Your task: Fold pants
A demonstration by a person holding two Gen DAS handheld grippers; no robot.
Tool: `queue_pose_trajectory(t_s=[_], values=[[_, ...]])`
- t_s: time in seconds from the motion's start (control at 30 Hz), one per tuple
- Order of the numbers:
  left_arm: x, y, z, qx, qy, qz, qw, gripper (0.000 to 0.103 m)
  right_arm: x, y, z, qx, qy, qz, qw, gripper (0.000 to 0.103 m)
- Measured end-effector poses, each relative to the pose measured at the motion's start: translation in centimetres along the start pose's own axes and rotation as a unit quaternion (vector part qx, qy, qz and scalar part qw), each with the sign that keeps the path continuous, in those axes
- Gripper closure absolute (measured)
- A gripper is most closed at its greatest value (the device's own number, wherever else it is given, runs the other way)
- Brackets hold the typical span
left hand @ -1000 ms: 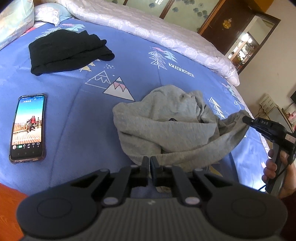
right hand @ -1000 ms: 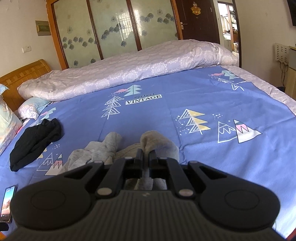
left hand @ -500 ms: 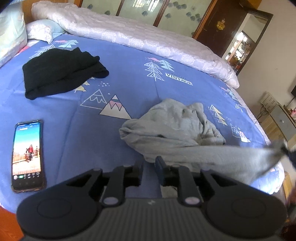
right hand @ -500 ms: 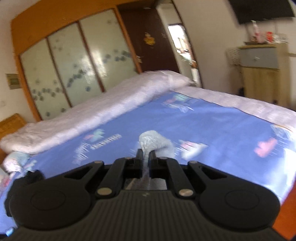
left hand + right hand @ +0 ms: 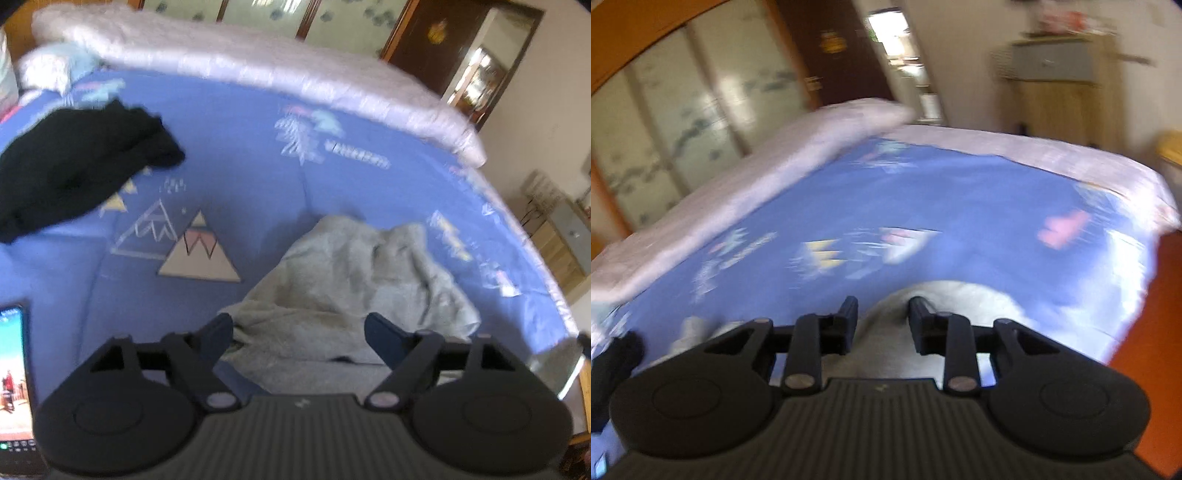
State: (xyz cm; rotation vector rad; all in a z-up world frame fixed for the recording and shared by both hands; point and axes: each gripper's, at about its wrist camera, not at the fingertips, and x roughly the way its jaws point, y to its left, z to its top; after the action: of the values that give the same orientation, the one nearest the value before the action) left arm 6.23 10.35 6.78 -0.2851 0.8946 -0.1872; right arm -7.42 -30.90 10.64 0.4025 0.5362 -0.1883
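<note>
1. Blue bed (image 5: pixel 258 177) holds our gray pants (image 5: pixel 354 280), bunched at lower middle.
2. Both claws, left (image 5: pixel 298 330) and right (image 5: pixel 881 314), gape wide, gripping nothing.
3. We might grab only one layer, so our fold goes crooked.

Matte black all over on the left gripper (image 5: pixel 298 328): ribbed grey-black housing with a tiny pale logo, round discs at both sides, silver pivot pins on the angled linkage arms, dark navy-looking fingers (image 5: pixel 384 338). Same build on the right gripper (image 5: pixel 882 317): ribbed body, two discs, silver pins, squared black fingers (image 5: pixel 849 314).
</note>
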Motion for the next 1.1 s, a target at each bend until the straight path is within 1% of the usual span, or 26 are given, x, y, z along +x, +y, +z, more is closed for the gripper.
queue_pose_trajectory(t_s=[0.03,0.07,0.1,0.13,0.17,0.23,0.27,0.3,0.37,0.4,0.43,0.47,0.5,0.53,0.6,0.63,0.7,0.77,0.8,0.87,0.93,1.0,1.03,1.07,1.1], values=[[0.9,0.1,-0.2,-0.008,0.012,-0.003,0.9999,0.032,0.6,1.4,0.0,-0.016,0.000,0.015,1.000,0.064],[1.8,0.4,-0.4,-0.018,0.026,-0.009,0.9995,0.053,1.2,2.6,0.1,-0.026,-0.009,0.019,0.999,0.061],[2.5,0.6,-0.6,-0.028,0.039,-0.013,0.9988,0.068,1.8,3.6,0.1,-0.029,-0.014,0.015,0.999,0.054],[3.2,1.0,-0.9,-0.039,0.055,-0.019,0.9976,0.089,2.7,4.5,0.1,-0.026,-0.013,0.023,0.999,0.051],[3.3,1.3,-1.3,-0.049,0.059,-0.026,0.9967,0.089,3.7,5.4,0.1,-0.025,-0.002,0.044,0.999,0.048],[2.0,1.5,-1.9,-0.048,0.036,-0.022,0.9980,0.090,6.6,7.4,-0.2,-0.045,0.049,0.091,0.994,0.046],[1.0,1.6,-2.1,-0.046,0.025,-0.021,0.9984,0.091,8.3,8.5,-0.6,-0.063,0.074,0.102,0.990,0.045],[-0.5,1.8,-2.3,-0.049,0.013,-0.024,0.9984,0.091,10.1,9.7,-1.4,-0.082,0.101,0.104,0.986,0.044],[-3.2,2.5,-2.4,-0.058,-0.008,-0.035,0.9977,0.091,13.1,11.2,-2.9,-0.093,0.151,0.101,0.979,0.045],[-5.1,3.0,-2.7,-0.063,-0.023,-0.037,0.9971,0.092,14.7,11.6,-3.7,-0.090,0.177,0.105,0.974,0.061],[-6.6,3.3,-2.6,-0.067,-0.035,-0.038,0.9964,0.092,15.8,12.0,-4.4,-0.087,0.198,0.106,0.971,0.084],[-8.4,3.8,-2.8,-0.074,-0.048,-0.040,0.9953,0.092,15.9,12.3,-4.6,-0.079,0.199,0.095,0.972,0.092],[-10.0,4.4,-3.0,-0.082,-0.059,-0.045,0.9938,0.092,15.3,12.1,-4.0,-0.059,0.172,0.090,0.979,0.092],[-11.8,4.8,-3.3,-0.088,-0.074,-0.050,0.9921,0.092,14.1,11.8,-3.1,-0.039,0.139,0.096,0.985,0.092],[-14.5,5.2,-3.9,-0.088,-0.097,-0.052,0.9900,0.092,11.1,10.3,-0.5,-0.002,0.068,0.097,0.993,0.093],[-15.4,5.1,-4.0,-0.087,-0.106,-0.055,0.9891,0.092,9.4,9.5,0.8,0.012,0.031,0.092,0.995,0.093],[-16.6,4.6,-4.3,-0.080,-0.117,-0.072,0.9872,0.092,6.0,7.6,3.1,0.030,-0.033,0.084,0.995,0.093],[-17.2,3.4,-3.8,-0.069,-0.122,-0.095,0.9855,0.092,3.4,5.6,4.8,0.044,-0.074,0.079,0.993,0.093],[-17.6,2.5,-3.1,-0.057,-0.131,-0.104,0.9842,0.092,2.5,4.7,5.6,0.050,-0.085,0.078,0.992,0.093],[-18.5,0.9,-1.5,-0.033,-0.157,-0.115,0.9803,0.092,0.4,4.0,7.1,0.051,-0.110,0.079,0.989,0.093],[-19.1,-1.0,1.0,-0.007,-0.187,-0.120,0.9750,0.094,-1.4,3.5,8.4,0.052,-0.146,0.077,0.985,0.093],[-18.7,-3.3,3.7,0.022,-0.219,-0.109,0.9694,0.096,-2.2,2.7,9.8,0.059,-0.175,0.077,0.980,0.093],[-18.3,-4.7,5.3,0.042,-0.240,-0.098,0.9648,0.096,-2.1,2.3,10.5,0.061,-0.185,0.074,0.978,0.093],[-17.5,-6.0,6.9,0.058,-0.255,-0.089,0.9610,0.092,-1.4,2.1,11.6,0.060,-0.191,0.064,0.978,0.093],[-16.1,-7.3,8.8,0.073,-0.259,-0.077,0.9601,0.085,0.4,1.8,12.0,0.060,-0.194,0.050,0.978,0.093]])
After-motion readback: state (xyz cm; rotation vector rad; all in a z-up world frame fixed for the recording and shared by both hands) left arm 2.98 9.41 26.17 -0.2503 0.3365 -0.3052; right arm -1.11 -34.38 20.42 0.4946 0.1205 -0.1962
